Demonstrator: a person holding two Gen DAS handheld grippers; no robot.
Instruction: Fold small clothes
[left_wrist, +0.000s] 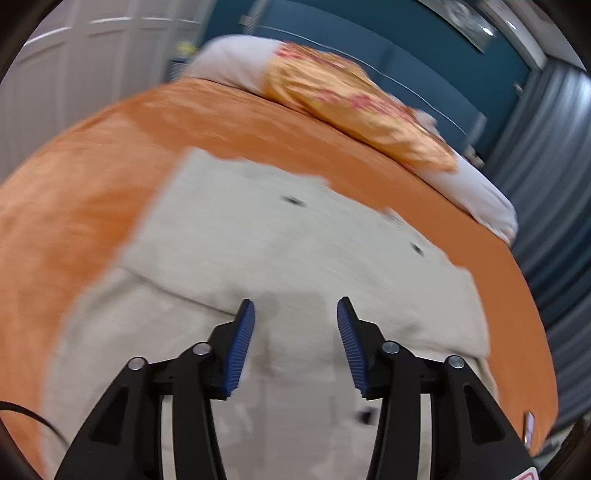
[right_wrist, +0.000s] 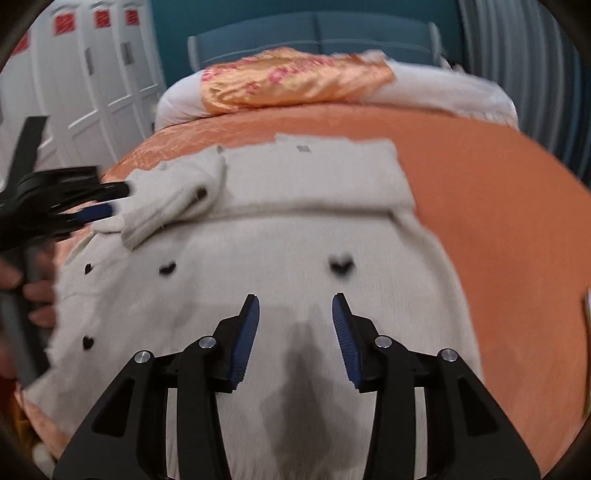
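A cream garment (right_wrist: 295, 229) dotted with small black hearts lies spread on the orange bedspread (right_wrist: 480, 206). Its far part is folded over into a band, and a sleeve (right_wrist: 173, 203) lies doubled at the left. My right gripper (right_wrist: 295, 301) hovers open above the garment's near middle, with nothing between its blue pads. In the right wrist view my left gripper (right_wrist: 110, 201) sits at the left edge beside the folded sleeve, a hand behind it. In the left wrist view the same garment (left_wrist: 277, 240) appears blurred below my left gripper (left_wrist: 295, 304), which is open and holds nothing.
A yellow floral pillow (right_wrist: 295, 83) lies on a white duvet (right_wrist: 461, 92) at the head of the bed. White cupboard doors (right_wrist: 92, 74) stand at the left, a teal headboard (right_wrist: 314, 33) behind, grey curtains (left_wrist: 546, 166) to the right.
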